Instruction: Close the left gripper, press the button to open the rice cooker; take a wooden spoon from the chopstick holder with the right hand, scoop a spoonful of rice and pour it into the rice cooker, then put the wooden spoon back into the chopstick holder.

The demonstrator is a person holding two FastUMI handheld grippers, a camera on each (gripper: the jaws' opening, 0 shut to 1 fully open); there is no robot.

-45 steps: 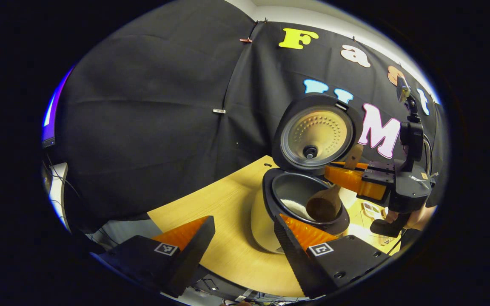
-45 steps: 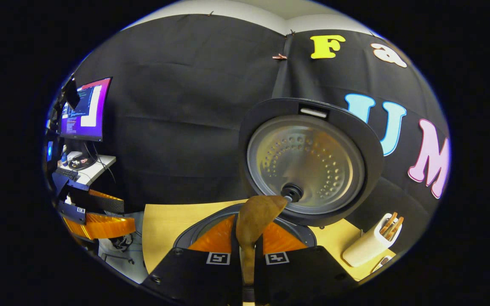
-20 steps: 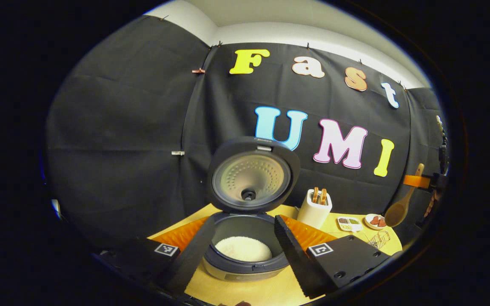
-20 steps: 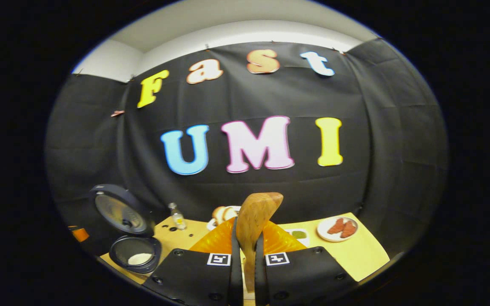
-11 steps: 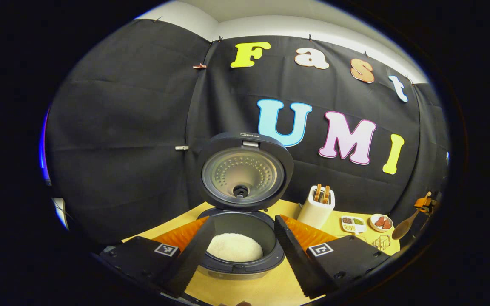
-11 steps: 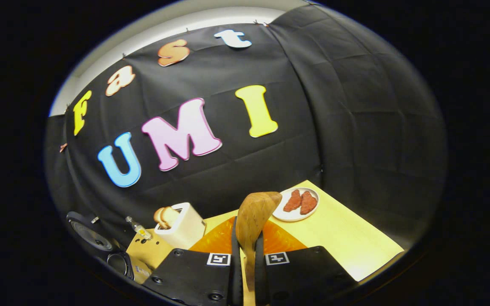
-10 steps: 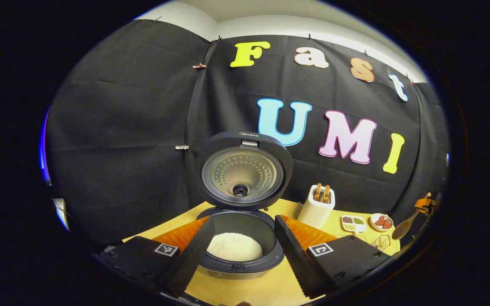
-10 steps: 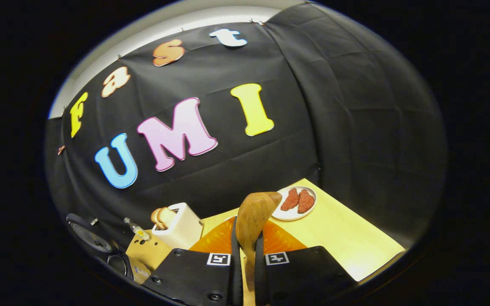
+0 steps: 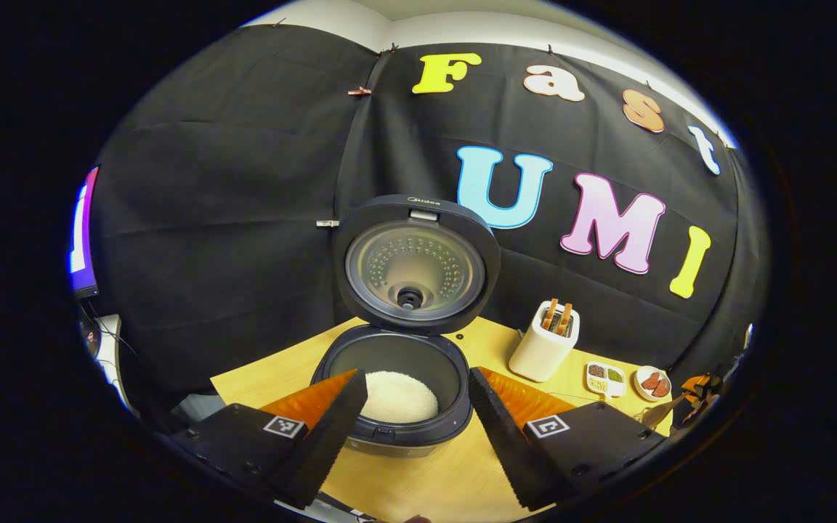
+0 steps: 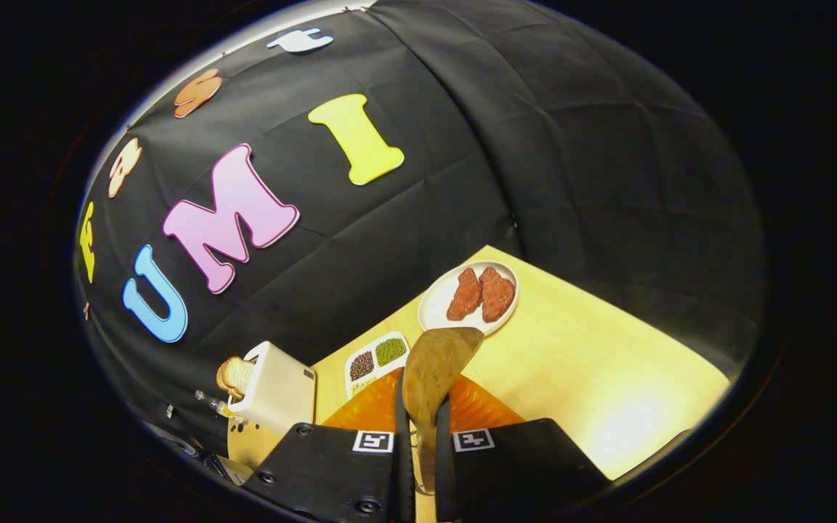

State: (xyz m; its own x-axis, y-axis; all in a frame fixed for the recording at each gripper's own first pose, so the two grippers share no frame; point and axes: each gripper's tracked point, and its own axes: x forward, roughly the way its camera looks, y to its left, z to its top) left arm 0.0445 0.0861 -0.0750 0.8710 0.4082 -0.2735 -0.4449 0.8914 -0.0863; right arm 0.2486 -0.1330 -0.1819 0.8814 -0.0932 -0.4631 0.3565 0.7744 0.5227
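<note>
I am pinching the wooden spoon [image 10: 429,378] by its handle in my right gripper [image 10: 418,436], bowl pointing forward over the wooden table [image 10: 593,363], near a white plate [image 10: 437,305] carrying two red pieces and a divided dish [image 10: 375,357]. My left gripper [image 9: 411,407] is hovering with fingers spread before the rice cooker [image 9: 397,428], whose lid [image 9: 415,265] is standing open above white rice [image 9: 400,396]; the white chopstick holder [image 9: 542,349] is sitting just right of it.

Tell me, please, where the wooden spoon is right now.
In the right gripper view, the wooden spoon is clamped between the right gripper fingers, its bowl raised over the table near the plate.
</note>
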